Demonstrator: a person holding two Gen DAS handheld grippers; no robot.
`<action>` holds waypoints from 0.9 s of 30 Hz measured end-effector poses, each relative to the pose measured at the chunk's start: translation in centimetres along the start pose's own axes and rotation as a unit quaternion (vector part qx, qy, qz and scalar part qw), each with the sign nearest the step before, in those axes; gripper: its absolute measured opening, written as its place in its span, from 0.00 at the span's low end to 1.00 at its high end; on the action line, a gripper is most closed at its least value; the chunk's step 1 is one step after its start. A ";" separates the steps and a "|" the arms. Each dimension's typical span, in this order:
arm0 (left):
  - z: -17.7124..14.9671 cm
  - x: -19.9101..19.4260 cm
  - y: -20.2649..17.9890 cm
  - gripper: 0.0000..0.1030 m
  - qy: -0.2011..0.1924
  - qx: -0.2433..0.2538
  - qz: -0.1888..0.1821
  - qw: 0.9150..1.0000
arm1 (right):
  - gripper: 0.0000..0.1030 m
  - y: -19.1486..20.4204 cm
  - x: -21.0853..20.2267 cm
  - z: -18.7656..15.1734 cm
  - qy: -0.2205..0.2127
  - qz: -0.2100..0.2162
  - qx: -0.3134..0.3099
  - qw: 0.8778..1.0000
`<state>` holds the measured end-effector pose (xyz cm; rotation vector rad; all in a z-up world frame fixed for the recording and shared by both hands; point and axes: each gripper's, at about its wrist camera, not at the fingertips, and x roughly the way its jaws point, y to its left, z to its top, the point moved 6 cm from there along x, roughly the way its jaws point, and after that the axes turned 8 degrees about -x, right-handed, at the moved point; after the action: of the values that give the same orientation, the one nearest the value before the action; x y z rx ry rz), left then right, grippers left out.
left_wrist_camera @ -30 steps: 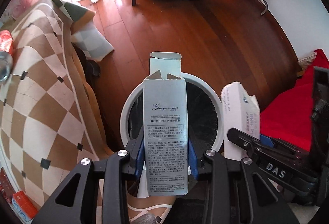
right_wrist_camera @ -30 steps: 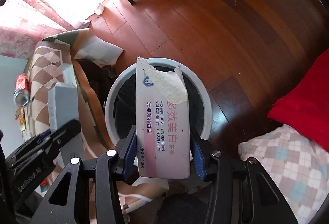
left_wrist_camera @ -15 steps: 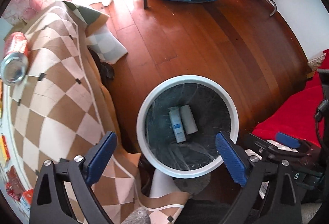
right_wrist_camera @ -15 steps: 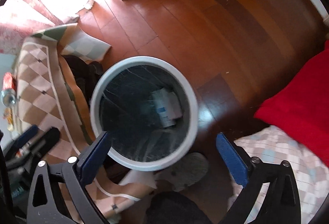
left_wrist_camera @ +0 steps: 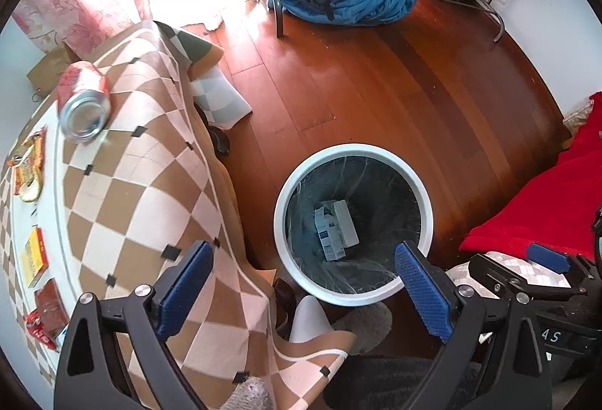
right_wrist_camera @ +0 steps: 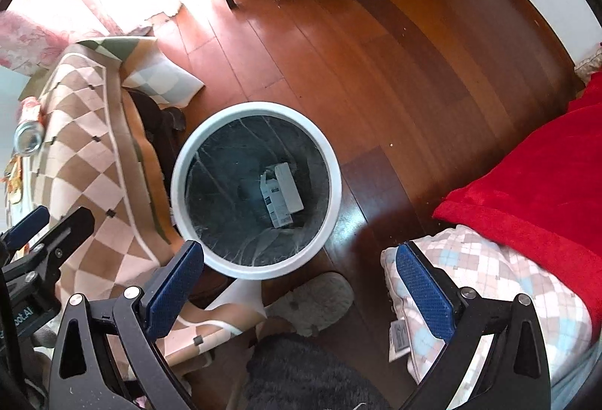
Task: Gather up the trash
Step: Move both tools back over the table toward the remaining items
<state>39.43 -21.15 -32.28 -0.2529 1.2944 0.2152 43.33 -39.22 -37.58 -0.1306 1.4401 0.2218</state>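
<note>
Both grippers are hanging over the round white bin (left_wrist_camera: 352,224) on the glossy wooden floor (left_wrist_camera: 376,82). The left gripper (left_wrist_camera: 304,287) is showing ribbed blue pads spread wide, jaws just opened, nothing between them. The right gripper (right_wrist_camera: 297,287) is doing the same, jaws wide and empty. Two flat cardboard boxes (right_wrist_camera: 281,194) are lying side by side, touching, at the bottom of the dark crinkled liner. On the bench's checkered cloth (left_wrist_camera: 143,184), a red can (left_wrist_camera: 83,100) is lying on its side near the far edge.
</note>
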 end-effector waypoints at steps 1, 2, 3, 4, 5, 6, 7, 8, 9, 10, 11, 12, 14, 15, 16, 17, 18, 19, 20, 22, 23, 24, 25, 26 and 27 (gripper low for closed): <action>-0.1 -0.5 0.1 0.96 -0.003 -0.002 0.000 1.000 | 1.00 0.1 -0.5 -0.2 -0.003 0.000 -0.001 1.000; -0.2 -1.1 0.2 0.96 -0.007 -0.002 -0.001 1.000 | 1.00 0.2 -1.0 -0.4 -0.006 0.001 -0.001 1.000; -0.4 -1.7 0.2 0.96 -0.012 -0.001 0.000 1.000 | 1.00 0.3 -1.7 -0.7 -0.010 0.002 -0.002 1.000; -0.6 -2.2 0.3 0.96 -0.015 -0.001 -0.001 1.000 | 1.00 0.4 -2.3 -0.9 -0.015 0.002 -0.002 1.000; -0.7 -2.7 0.3 0.96 -0.018 -0.001 -0.004 1.000 | 1.00 0.5 -2.8 -1.2 -0.019 0.002 -0.002 1.000; -0.8 -3.2 0.4 0.96 -0.021 0.000 -0.005 1.000 | 1.00 0.5 -3.4 -1.5 -0.023 0.003 -0.002 1.000; -1.0 -3.9 0.5 0.96 -0.028 0.002 -0.004 1.000 | 1.00 0.5 -4.0 -1.7 -0.028 0.003 -0.002 1.000; -1.1 -4.3 0.5 0.96 -0.032 0.003 -0.005 0.999 | 1.00 0.6 -4.6 -1.9 -0.032 0.003 -0.002 0.999; -1.2 -4.8 0.6 0.96 -0.035 0.003 -0.006 0.999 | 1.00 0.6 -5.3 -2.3 -0.038 0.001 0.000 0.999; -1.4 -5.4 0.7 0.96 -0.040 0.003 -0.006 0.999 | 1.00 0.7 -5.9 -2.5 -0.043 0.001 -0.001 0.999; -1.6 -6.1 0.8 0.96 -0.046 0.004 -0.007 0.999 | 1.00 0.8 -6.8 -2.8 -0.049 0.001 -0.002 0.999; -1.8 -6.6 0.9 0.96 -0.050 0.005 -0.007 0.999 | 1.00 1.0 -7.4 -3.0 -0.054 0.000 -0.002 0.999; -2.1 -8.0 1.3 0.96 -0.060 0.003 -0.012 0.998 | 1.00 1.3 -8.7 -3.4 -0.064 -0.001 -0.004 0.998; -2.2 -8.4 1.4 0.96 -0.063 0.002 -0.014 0.998 | 1.00 1.4 -9.5 -3.6 -0.070 0.001 -0.004 0.998; -2.4 -9.3 1.7 0.96 -0.070 0.001 -0.017 0.997 | 1.00 1.7 -10.3 -3.8 -0.076 0.003 -0.004 0.997; -2.5 -9.9 1.8 0.96 -0.074 0.001 -0.018 0.997 | 1.00 1.9 -11.1 -4.0 -0.084 0.005 -0.004 0.996; -2.6 -10.5 2.1 0.96 -0.079 0.001 -0.020 0.997 | 1.00 2.1 -11.7 -4.1 -0.090 0.006 -0.004 0.996; -2.7 -11.4 2.4 0.96 -0.087 0.001 -0.017 0.996 | 1.00 2.3 -12.4 -4.2 -0.096 0.007 -0.002 0.995; -2.8 -12.0 2.6 0.96 -0.091 0.002 -0.011 0.996 | 1.00 2.5 -13.1 -4.3 -0.103 0.008 0.000 0.995; -2.9 -13.8 3.4 0.96 -0.115 0.003 -0.004 0.993 | 1.00 3.1 -14.8 -4.7 -0.120 0.016 0.007 0.993; -3.1 -14.6 3.8 0.96 -0.123 0.002 -0.002 0.992 | 1.00 3.4 -15.7 -4.8 -0.130 0.019 0.009 0.991; -3.2 -15.1 4.1 0.96 -0.126 -0.001 -0.002 0.992 | 1.00 3.9 -16.6 -5.0 -0.141 0.020 0.010 0.990; -3.2 -15.7 4.7 0.96 -0.130 -0.007 -0.004 0.991 | 1.00 4.3 -17.3 -5.1 -0.149 0.022 0.011 0.988; -3.4 -16.4 5.5 0.96 -0.136 -0.014 -0.004 0.991 | 1.00 5.0 -18.2 -5.4 -0.159 0.027 0.012 0.987; -3.5 -17.1 6.5 0.96 -0.142 -0.021 -0.003 0.990 | 1.00 5.5 -18.8 -5.5 -0.165 0.030 0.012 0.986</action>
<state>29.84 -16.34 -17.09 -0.2521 1.0076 0.2630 34.62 -36.46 -19.46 -0.0282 1.1178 0.2621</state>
